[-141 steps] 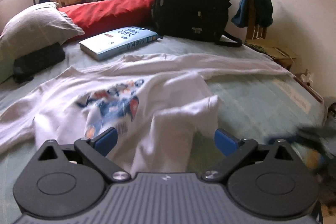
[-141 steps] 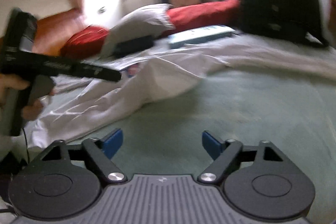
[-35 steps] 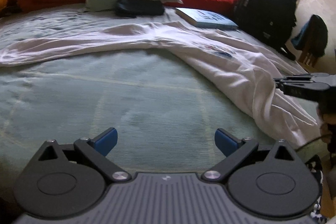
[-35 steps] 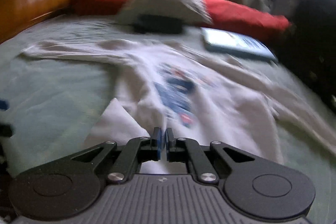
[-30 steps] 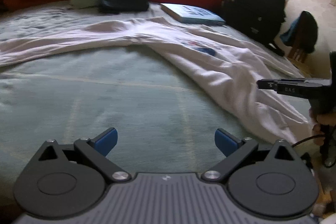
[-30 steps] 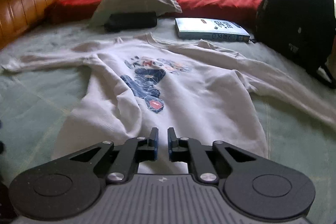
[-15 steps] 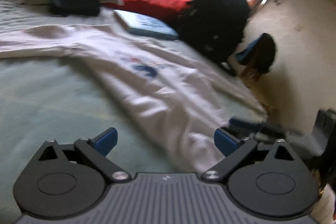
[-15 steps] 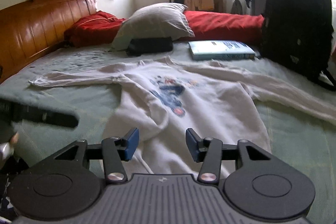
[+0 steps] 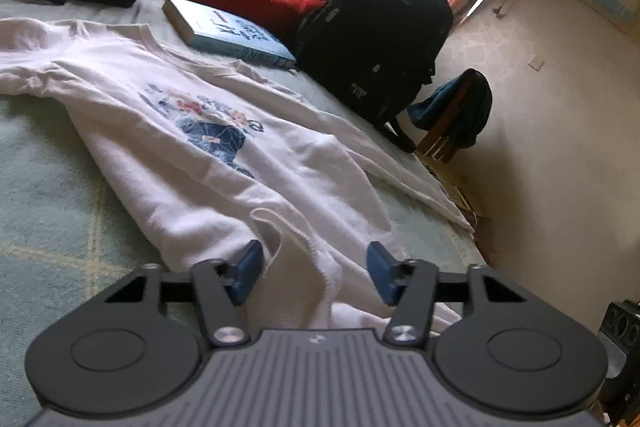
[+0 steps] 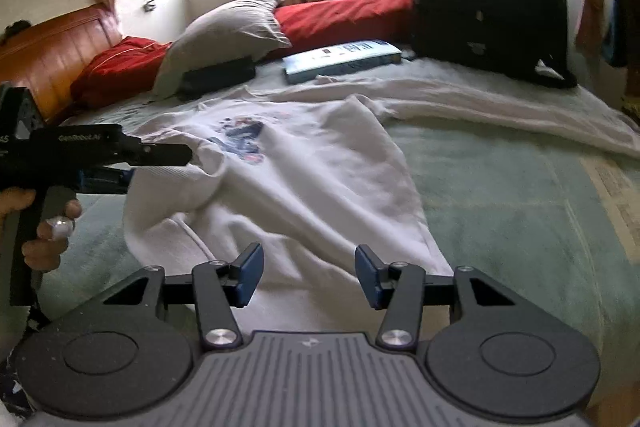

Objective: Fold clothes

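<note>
Only right cam shows hand (image 10: 38,227), left gripper (image 10: 188,155) at sweatshirt (image 10: 304,179)

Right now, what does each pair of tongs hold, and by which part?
Right tongs: nothing; jaws have just been opening. Left tongs: jaws have just been closing around the hem of the shirt; whether they grip it cannot be told.

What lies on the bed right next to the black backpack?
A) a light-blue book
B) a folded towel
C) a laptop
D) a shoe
A: a light-blue book lies flat on the bed, close beside the black backpack and just beyond the collar of the white sweatshirt.
</note>
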Tool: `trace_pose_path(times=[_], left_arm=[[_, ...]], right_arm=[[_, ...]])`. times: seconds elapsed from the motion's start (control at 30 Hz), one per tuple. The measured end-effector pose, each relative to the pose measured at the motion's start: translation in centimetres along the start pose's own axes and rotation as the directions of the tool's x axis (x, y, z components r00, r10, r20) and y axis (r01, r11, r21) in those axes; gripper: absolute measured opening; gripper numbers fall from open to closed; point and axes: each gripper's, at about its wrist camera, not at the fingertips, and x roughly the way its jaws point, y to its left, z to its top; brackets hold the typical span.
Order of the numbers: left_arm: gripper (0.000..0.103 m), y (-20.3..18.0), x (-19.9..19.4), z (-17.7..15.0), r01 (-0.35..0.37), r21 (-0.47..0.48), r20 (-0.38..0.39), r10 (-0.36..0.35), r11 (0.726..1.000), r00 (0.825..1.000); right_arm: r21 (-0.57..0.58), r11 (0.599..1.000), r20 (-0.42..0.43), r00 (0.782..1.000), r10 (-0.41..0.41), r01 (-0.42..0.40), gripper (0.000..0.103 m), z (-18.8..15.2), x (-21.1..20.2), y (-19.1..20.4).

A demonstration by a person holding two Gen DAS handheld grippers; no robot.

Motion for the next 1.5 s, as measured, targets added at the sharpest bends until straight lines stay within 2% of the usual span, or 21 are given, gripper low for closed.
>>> trace_pose_path(times=[0.07, 0.1, 0.2, 0.4, 0.57, 0.6, 0.73, 0.83, 0.9, 0.93, 0.97, 1.1, 1.27, 1.37, 1.5], left_arm=[[0.042, -0.1, 0.4, 0.0, -0.018, 0.012, -0.015, 0.018, 1.0, 1.0], [0.032, -0.1, 0.6, 0.0, -0.029, 0.016, -0.023, 0.03, 0.999, 0.999], [0.019, -0.4, 0.6, -0.1, -0.056, 0.037, -0.02, 0.057, 0.998, 0.998], [0.015, -1.0, -2.7, -0.7, -0.12, 0.049, 0.054, 0.118, 0.992, 0.992], [0.011, -0.2, -5.4, -1.5, -0.16, 0.03, 0.084, 0.157, 0.987, 0.984], [0.005, -0.1, -5.6, -1.6, -0.165, 0.024, 0.084, 0.162, 0.986, 0.983], [0.003, 0.4, -6.2, -1.9, -0.179, 0.004, 0.087, 0.178, 0.984, 0.98], [0.002, 0.6, -6.7, -2.1, -0.187, -0.011, 0.099, 0.187, 0.982, 0.977], [0.002, 0.5, -7.3, -2.3, -0.2, -0.021, 0.108, 0.201, 0.98, 0.974], [0.002, 0.5, -7.7, -2.3, -0.207, -0.024, 0.116, 0.209, 0.978, 0.971], [0.002, 0.4, -8.2, -2.4, -0.215, -0.023, 0.127, 0.216, 0.976, 0.968], [0.001, -0.3, -11.3, -2.5, -0.25, 0.001, 0.189, 0.245, 0.968, 0.951], [0.001, -1.5, -15.8, -2.8, -0.312, 0.025, 0.263, 0.295, 0.95, 0.919], [0.001, -1.9, -17.9, -3.3, -0.337, 0.028, 0.277, 0.317, 0.941, 0.907], [0.001, -1.8, -19.7, -4.8, -0.396, 0.024, 0.25, 0.378, 0.918, 0.891]], right_arm=[[0.013, 1.0, 0.001, 1.0, 0.003, -0.003, 0.056, -0.4, -0.1, -0.3], [0.018, 1.0, 0.002, 1.0, 0.005, -0.005, 0.056, -0.5, -0.2, -0.4], [0.026, 1.0, 0.005, 1.0, 0.015, -0.016, 0.059, -0.9, -0.4, -0.5], [0.066, 0.997, 0.056, 0.998, 0.031, -0.035, 0.072, -1.3, -2.9, -2.7], [0.219, 0.976, 0.093, 0.996, -0.007, -0.014, 0.078, -1.9, -4.6, -7.1], [0.257, 0.966, 0.088, 0.996, -0.008, -0.015, 0.078, -2.2, -4.6, -8.1], [0.401, 0.906, 0.062, 0.991, 0.118, -0.133, 0.078, -3.6, -2.7, -11.2], [0.429, 0.879, 0.051, 0.977, 0.207, -0.208, 0.078, -4.0, -0.6, -11.6], [0.414, 0.889, 0.017, 0.978, 0.208, -0.196, 0.068, -3.9, 0.7, -11.0], [0.389, 0.902, -0.001, 0.979, 0.204, -0.187, 0.045, -3.6, 1.0, -10.5], [0.363, 0.914, -0.018, 0.98, 0.199, -0.179, 0.018, -3.3, 1.2, -10.0], [0.287, 0.942, -0.038, 0.981, 0.192, -0.174, 0.011, -2.2, 0.5, -8.3], [0.204, 0.947, -0.019, 0.967, 0.256, -0.247, 0.009, -1.1, -2.2, -6.1], [0.152, 0.95, -0.034, 0.96, 0.28, -0.272, 0.009, -0.6, -3.4, -4.5], [0.115, 0.958, -0.091, 0.957, 0.274, -0.263, 0.009, -0.9, -3.8, -3.2]])
